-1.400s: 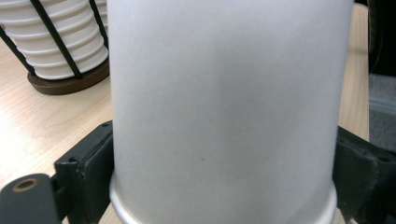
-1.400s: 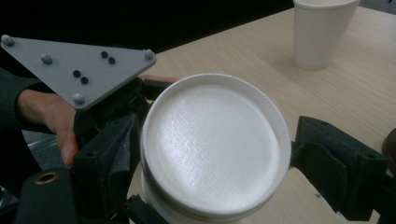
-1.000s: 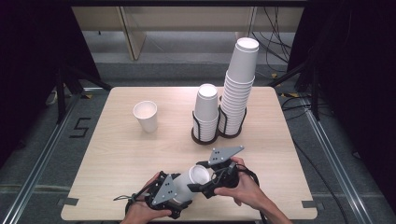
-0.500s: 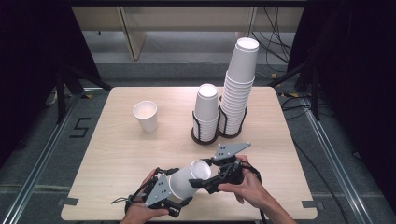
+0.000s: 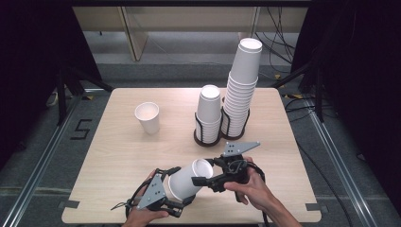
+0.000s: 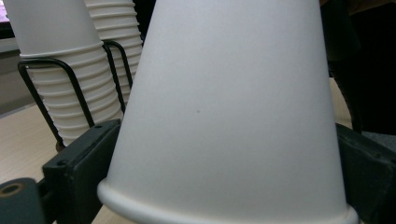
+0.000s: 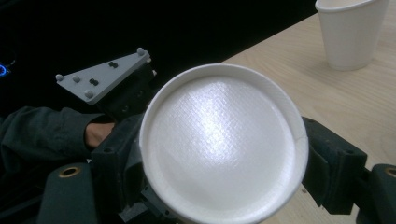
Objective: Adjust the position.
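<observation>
Both my grippers meet on one paper cup (image 5: 188, 180) lying sideways above the table's (image 5: 118, 156) near edge — left gripper (image 5: 176, 193) clasping its rim end, jaws just eased narrower, right gripper (image 5: 201, 181) clamping its base.

Even overhead light on the worktop (image 5: 123, 156), darkness around it; glare on the close, soft-focused cup base (image 7: 224, 149).

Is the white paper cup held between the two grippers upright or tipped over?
Tipped: the white paper cup lies nearly sideways above the table, rim toward the left gripper, base toward the right gripper.
</observation>
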The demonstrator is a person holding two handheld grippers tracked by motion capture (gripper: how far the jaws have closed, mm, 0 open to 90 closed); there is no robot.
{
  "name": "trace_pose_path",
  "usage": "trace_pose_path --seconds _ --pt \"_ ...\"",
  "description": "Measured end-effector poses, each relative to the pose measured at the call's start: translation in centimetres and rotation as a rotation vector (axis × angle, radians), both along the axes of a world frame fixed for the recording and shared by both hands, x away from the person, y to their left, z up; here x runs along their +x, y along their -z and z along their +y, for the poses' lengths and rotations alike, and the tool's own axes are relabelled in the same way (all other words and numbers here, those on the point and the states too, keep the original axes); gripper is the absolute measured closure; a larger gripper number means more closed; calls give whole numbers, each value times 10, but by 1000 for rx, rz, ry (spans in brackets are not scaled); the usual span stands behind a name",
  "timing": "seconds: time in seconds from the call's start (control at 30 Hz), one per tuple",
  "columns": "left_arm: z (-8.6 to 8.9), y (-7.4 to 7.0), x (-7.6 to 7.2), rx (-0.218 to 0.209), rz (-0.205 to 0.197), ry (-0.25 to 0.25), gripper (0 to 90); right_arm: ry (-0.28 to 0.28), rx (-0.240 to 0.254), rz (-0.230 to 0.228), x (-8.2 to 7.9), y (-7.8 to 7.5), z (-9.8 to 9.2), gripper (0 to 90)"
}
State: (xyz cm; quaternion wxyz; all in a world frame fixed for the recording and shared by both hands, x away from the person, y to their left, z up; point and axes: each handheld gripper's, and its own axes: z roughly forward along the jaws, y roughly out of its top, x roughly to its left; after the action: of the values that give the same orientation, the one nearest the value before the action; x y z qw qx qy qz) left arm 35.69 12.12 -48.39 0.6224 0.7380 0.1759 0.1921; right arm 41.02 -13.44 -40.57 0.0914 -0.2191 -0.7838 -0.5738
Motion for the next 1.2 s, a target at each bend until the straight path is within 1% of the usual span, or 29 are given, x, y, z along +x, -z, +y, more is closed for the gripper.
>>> trace_pose_path --seconds 0.03,0.07,0.1,0.17,0.2,0.27,0.3,0.33,0.4,0.43,0.47,0.5,0.53,0.57,0.6,0.63,0.67,0.73,0.77,0.83,0.87,0.9,0.93,0.97,1.0,1.03,1.1,1.17,1.2 --pt "0 0 1 4 6 3 62 9 -7 21 -2 -1 -1 246" --pt "1 -1 1 0 14 5 67 10 -6 5 -1 -1 -1 246" --pt "1 -1 1 8 25 8 72 9 -4 -1 0 -1 -1 247" --pt "2 -2 2 20 25 9 86 -1 3 -5 1 0 -1 247" --pt "1 -3 2 19 23 13 98 9 -4 0 1 0 -2 247" --pt "1 -5 2 54 24 12 110 4 -9 -7 2 0 -2 245" --pt "1 -5 1 70 20 16 116 -1 -35 11 0 -1 -3 243" --pt "2 -6 1 98 25 11 120 -16 -39 -3 2 -1 -3 243" --pt "1 -6 1 128 30 17 124 -22 -79 -33 1 -1 -4 239" --pt "1 -6 2 138 24 23 127 -30 -120 -63 0 -3 -4 228" --pt "1 -6 1 175 30 23 128 -32 -141 -79 0 -4 -4 217" --pt "1 -6 1 208 26 31 129 -29 -154 -116 0 -4 -4 200" --pt "1 -5 2 244 25 32 130 -43 -200 -124 -1 -6 -5 189" --pt "0 -4 2 256 33 33 132 -55 -238 -157 -3 -8 -5 186" --pt "0 -4 2 283 42 38 133 -60 -259 -190 -3 -9 -6 184" --pt "0 -4 3 304 37 39 133 -80 -302 -202 -5 -10 -5 184" --pt "-2 -3 3 310 40 49 135 -93 -321 -210 -6 -10 -5 185" --pt "-3 -4 2 354 29 54 137 -120 -371 -229 -8 -10 -5 188" --pt "-4 -5 1 366 29 56 137 -125 -401 -248 -9 -10 -5 185" --pt "-5 -6 0 389 20 69 138 -134 -437 -265 -10 -9 -4 190" --pt "-5 -7 -1 403 27 78 138 -143 -449 -270 -11 -9 -3 195" --pt "-6 -7 -1 410 21 84 138 -146 -467 -267 -11 -8 -2 202" --pt "-7 -7 -2 419 13 83 138 -153 -496 -276 -12 -6 -1 202" --pt "-6 -8 -2 431 22 87 138 -158 -505 -280 -12 -5 0 205" --pt "-7 -8 -3 433 14 86 138 -174 -518 -279 -13 -4 1 210" --pt "-7 -8 -2 456 8 95 138 -179 -522 -282 -14 -4 2 209" --pt "-7 -9 -3 468 16 91 138 -188 -540 -284 -15 -3 4 209" --pt "-6 -9 -2 503 -1 95 138 -197 -555 -292 -16 -2 6 209" --pt "-7 -8 -2 498 1 98 138 -202 -554 -290 -16 -1 7 209"
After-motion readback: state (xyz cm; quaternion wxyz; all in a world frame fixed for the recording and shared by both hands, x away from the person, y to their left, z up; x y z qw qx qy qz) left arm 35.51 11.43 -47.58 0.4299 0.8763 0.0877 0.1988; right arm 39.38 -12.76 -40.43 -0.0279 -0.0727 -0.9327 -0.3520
